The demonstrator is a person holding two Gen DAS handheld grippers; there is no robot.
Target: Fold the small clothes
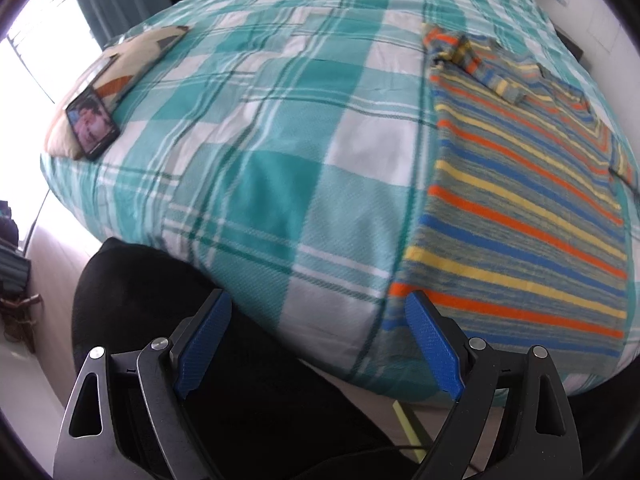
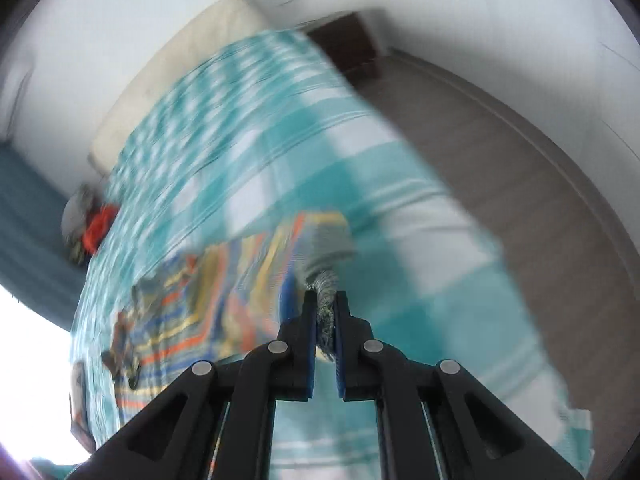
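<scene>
The striped shirt (image 1: 520, 200) lies flat on the bed (image 1: 280, 160). The right tongs (image 2: 327, 304) pinch its edge, seemingly mid-fold; the left tongs (image 1: 320, 344) hover spread by the hem, likely to grip next.

light: blown-out daylight, left | left wrist: sharp | right wrist: heavy motion blur | edges: fisheye-curved

Motion-blurred striped shirt (image 2: 224, 300)
</scene>
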